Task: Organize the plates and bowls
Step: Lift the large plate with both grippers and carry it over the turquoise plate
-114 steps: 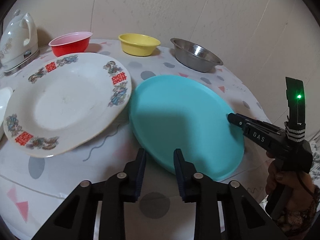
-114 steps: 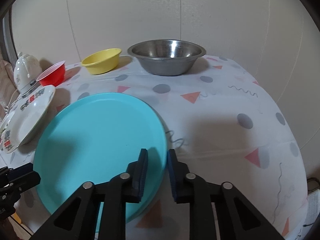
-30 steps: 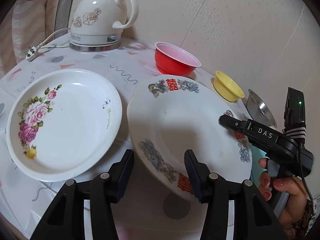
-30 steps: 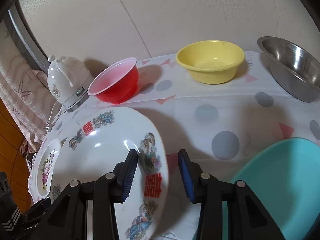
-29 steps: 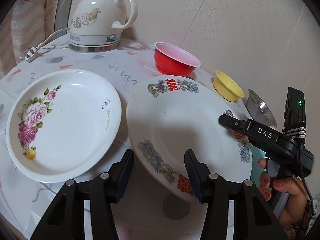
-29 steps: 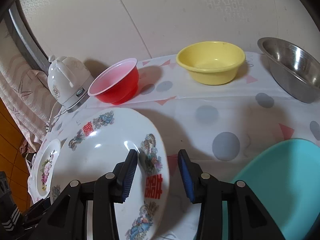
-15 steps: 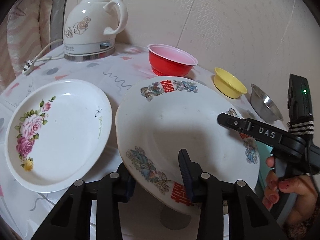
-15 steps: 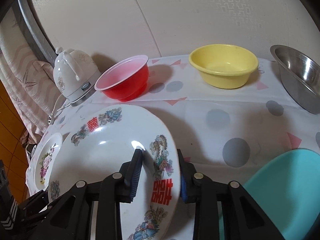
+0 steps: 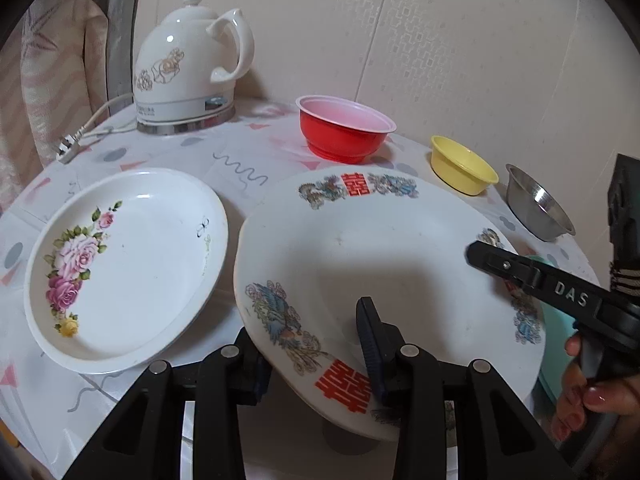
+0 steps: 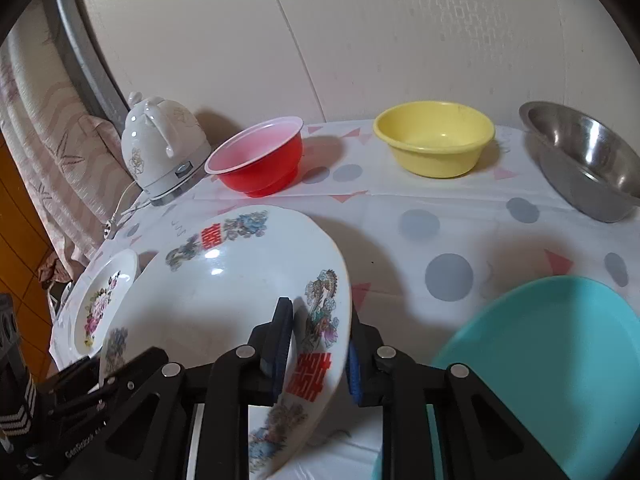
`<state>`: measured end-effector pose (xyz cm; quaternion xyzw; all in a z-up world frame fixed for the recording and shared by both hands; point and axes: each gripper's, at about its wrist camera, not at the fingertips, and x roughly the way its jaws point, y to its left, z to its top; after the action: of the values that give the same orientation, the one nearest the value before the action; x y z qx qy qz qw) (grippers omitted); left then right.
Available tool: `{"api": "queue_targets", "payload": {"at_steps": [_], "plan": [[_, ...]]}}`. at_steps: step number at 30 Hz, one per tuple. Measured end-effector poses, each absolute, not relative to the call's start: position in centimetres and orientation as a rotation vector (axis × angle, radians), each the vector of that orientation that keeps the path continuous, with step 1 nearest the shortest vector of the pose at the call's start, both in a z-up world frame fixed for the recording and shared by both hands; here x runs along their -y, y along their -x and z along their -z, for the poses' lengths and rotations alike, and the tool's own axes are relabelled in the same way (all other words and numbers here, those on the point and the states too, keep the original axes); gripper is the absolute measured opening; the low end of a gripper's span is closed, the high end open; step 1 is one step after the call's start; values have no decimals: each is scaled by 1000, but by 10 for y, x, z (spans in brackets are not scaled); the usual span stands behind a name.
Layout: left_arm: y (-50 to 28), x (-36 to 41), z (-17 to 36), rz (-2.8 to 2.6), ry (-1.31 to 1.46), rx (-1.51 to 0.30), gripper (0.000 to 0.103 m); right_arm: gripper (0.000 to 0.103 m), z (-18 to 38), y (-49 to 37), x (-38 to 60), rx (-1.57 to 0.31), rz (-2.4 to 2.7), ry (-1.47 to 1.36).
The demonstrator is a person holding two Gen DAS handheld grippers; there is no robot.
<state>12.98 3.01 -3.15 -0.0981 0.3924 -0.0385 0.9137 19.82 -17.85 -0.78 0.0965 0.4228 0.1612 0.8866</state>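
White porcelain fills both our grips: the left gripper has its jaws clamped on the near rim of the dragon-and-phoenix plate, one jaw under it and one on its face. Our right gripper straddles the plate's right rim, jaws closing with the rim between them and the pads against it. We hold the plate tilted, its near edge off the worktop. Just left of it lies the rose plate; to the right lies the turquoise plate. Along the far edge stand the red bowl, the yellow bowl and the steel bowl. At far left sits a white electric kettle.
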Motion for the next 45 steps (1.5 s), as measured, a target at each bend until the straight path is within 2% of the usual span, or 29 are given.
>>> {"api": "queue_targets", "payload": {"at_steps": [18, 20, 22, 26, 28, 31, 36, 45], "plan": [[-128, -33, 33, 108, 224, -834, 40, 25, 15, -193, 194, -925, -400, -332], [-130, -36, 32, 107, 233, -836, 47, 26, 14, -197, 195, -931, -407, -336], [-132, -39, 32, 106, 247, -837, 49, 26, 16, -203, 197, -937, -418, -362], [-135, -35, 32, 110, 217, -831, 48, 26, 23, -213, 196, -966, -438, -403], [-134, -30, 33, 98, 177, -818, 44, 26, 25, -215, 192, -965, -439, -390], [-131, -30, 33, 88, 168, -787, 43, 23, 24, -212, 189, -941, -425, -347], [-123, -26, 23, 79, 135, -713, 43, 21, 18, -202, 190, -911, -433, -307], [-123, -20, 26, 123, 169, -746, 43, 21, 9, -185, 200, -864, -415, -281]]}}
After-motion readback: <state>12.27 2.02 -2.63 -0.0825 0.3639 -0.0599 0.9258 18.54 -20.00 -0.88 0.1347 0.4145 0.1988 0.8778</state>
